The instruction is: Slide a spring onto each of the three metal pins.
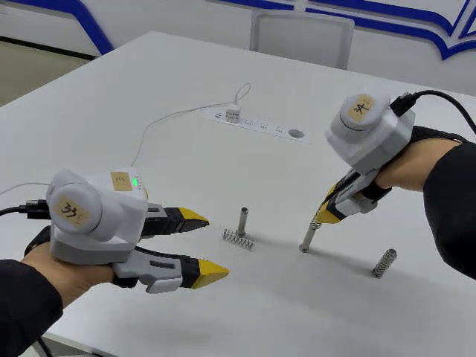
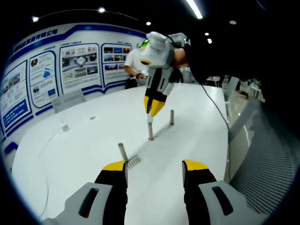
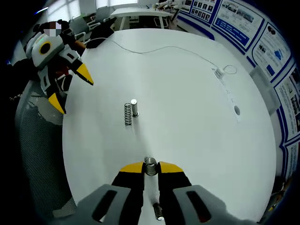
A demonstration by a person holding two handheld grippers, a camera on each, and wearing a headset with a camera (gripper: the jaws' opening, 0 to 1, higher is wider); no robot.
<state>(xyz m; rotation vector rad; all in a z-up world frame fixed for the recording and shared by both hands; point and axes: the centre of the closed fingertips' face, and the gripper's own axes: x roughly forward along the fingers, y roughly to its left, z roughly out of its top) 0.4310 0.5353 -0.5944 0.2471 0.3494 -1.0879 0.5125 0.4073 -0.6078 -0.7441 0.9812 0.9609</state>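
Table (image 1: 111, 97), white; its left edge runs well clear of the work, and its near edge passes just under the left gripper (image 1: 204, 245) at the lower left of the head view. The left gripper hovers low over the top with jaws spread wide and nothing between them, yellow tips aimed at the parts. A short bare strip of table separates those tips from the loose spring (image 1: 238, 239), which lies flat on its side, just beside the foot of the left pin (image 1: 242, 221). That pin stands upright and bare. Next is the middle pin (image 1: 307, 238), leaning in the head view with its base on the table. At its top sits the held spring (image 3: 149, 166), pinched between the tips of the right gripper (image 1: 327, 215), which comes down on it from above. More bare table follows, then the right spring (image 1: 384, 262), apart from the rest; I cannot tell whether a pin is inside it. The power strip (image 1: 256, 124) and its cable (image 1: 171, 117) lie well behind, with open surface between them and the pins.
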